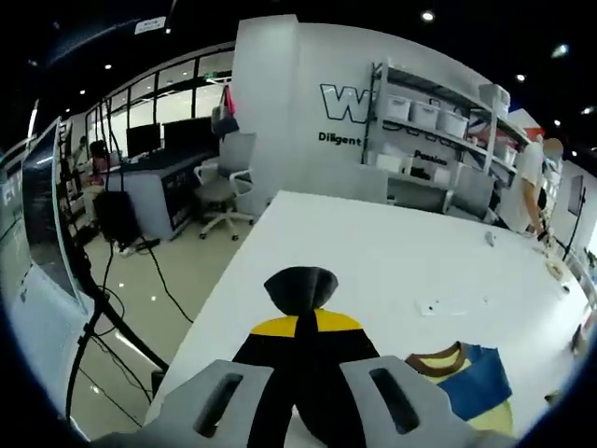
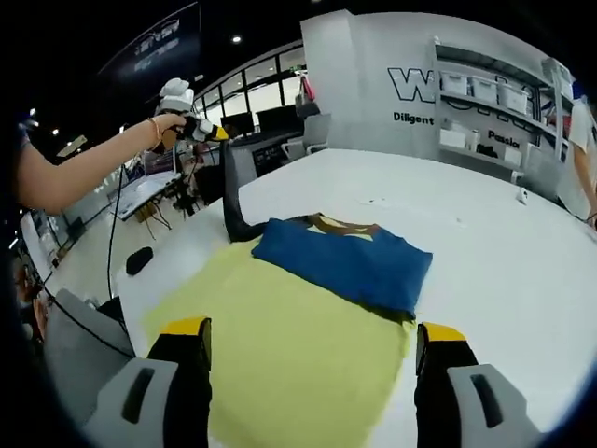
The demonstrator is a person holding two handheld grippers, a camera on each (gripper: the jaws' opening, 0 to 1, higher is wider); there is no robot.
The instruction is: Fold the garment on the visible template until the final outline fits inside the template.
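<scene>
Two grey fingers rise from the bottom of the left gripper view, and the left gripper (image 1: 308,397) has them pressed close together, their black tips with a yellow band meeting just ahead; nothing is pinched between them. Beyond the tips lies the white table (image 1: 373,252), which runs far forward. To the right of the fingers, near the lower edge, a part of the garment (image 1: 471,373) shows, blue with a brown collar, and a strip of the yellow template (image 1: 490,418) lies under it at the edge of the view. Far ahead and to the right, a person (image 1: 534,182) stands at the far side of the table, near grey shelves (image 1: 434,117) with white boxes. To the left of the fingers, beyond the table edge, there is an office chair (image 1: 229,182) on a shiny floor.

In the right gripper view, the right gripper (image 2: 312,359) has its fingers spread wide apart, one at each lower corner, with yellow and black tips, and holds nothing. Between and ahead of them lies the yellow template (image 2: 280,345) on the table. The garment (image 2: 345,261) is folded into a blue rectangle and rests on the far part of the template, straight ahead of the fingers, its brown collar on the far side. To the far left, an arm (image 2: 79,168) reaches across and holds the other gripper up in the air.
</scene>
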